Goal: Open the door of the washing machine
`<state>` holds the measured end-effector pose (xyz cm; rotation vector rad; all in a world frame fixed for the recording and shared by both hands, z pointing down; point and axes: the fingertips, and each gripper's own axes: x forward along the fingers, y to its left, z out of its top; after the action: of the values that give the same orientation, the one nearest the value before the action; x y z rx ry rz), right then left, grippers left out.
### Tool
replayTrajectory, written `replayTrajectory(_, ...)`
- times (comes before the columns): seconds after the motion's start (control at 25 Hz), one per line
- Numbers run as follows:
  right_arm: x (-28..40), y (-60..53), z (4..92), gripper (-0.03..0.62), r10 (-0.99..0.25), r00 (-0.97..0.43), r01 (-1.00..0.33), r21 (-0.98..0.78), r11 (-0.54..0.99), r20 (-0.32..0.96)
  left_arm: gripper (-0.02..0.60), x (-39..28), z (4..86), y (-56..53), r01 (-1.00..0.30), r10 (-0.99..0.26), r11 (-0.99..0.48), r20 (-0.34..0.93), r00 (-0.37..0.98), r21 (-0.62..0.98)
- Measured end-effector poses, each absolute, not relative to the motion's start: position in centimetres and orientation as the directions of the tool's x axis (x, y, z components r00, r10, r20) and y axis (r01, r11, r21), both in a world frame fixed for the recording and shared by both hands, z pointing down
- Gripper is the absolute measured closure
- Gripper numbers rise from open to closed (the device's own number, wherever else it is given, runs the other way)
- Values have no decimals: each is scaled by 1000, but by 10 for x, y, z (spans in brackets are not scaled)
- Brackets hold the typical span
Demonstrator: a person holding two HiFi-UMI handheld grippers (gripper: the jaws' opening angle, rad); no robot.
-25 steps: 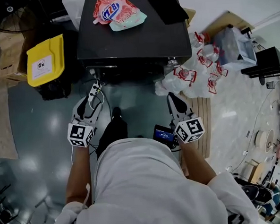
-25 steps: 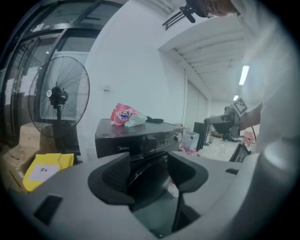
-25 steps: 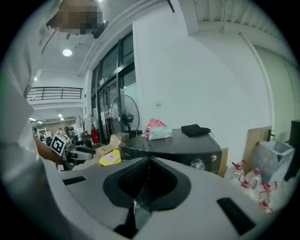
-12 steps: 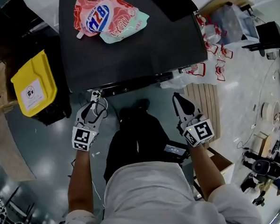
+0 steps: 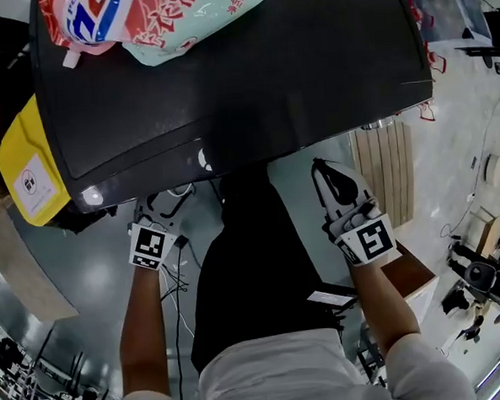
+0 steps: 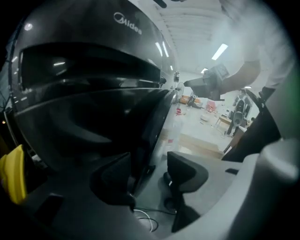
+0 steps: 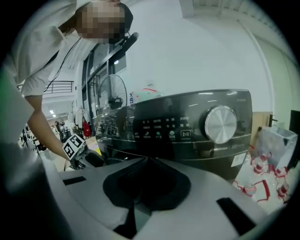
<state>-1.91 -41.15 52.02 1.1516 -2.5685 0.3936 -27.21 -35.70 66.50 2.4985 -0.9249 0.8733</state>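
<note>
The washing machine [image 5: 242, 77] is found directly ahead of both tools, its dark top filling the upper part of the head view.

The left gripper [image 6: 149, 174] is presented low at the machine's front with its jaws apart. The door [image 6: 89, 122] bulges ahead and to the left of that tool. The door's rim [image 6: 157, 117] is seen running away from the tool, slanting up and to the right, and its near end stands in the gap between the two jaws. Contact between either jaw and the rim cannot be confirmed.

The right gripper [image 7: 147, 180] is held with its jaws pressed together and nothing between them. The control panel [image 7: 159, 130] and the dial [image 7: 220, 124] lie ahead of and above it, and the door is not presented to it.

The left gripper is judged the nearer tool and placed for the grasp. The coming move is judged to call for the jaws to be closed across the rim, followed by a pull toward the person. Whether the door is latched cannot be told.
</note>
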Motion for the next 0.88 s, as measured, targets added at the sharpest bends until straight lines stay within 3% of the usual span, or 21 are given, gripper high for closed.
replayTrajectory(0.24,-23,-424,549,560,-661,-658,-739,-140,659,361,374,-266,702,-363,-640,-420,-762,678,604,97)
replayTrajectory(0.36,-24,-427,555,560,-655,-666,-731,-139,668,357,442,-263,707,-366,-609,-397,-790,693,601,75)
replayTrajectory(0.88,-7,-413,559,560,-712,-616,-782,-151,605,337,457,-264,710,-367,-621,-385,-779,713,586,88)
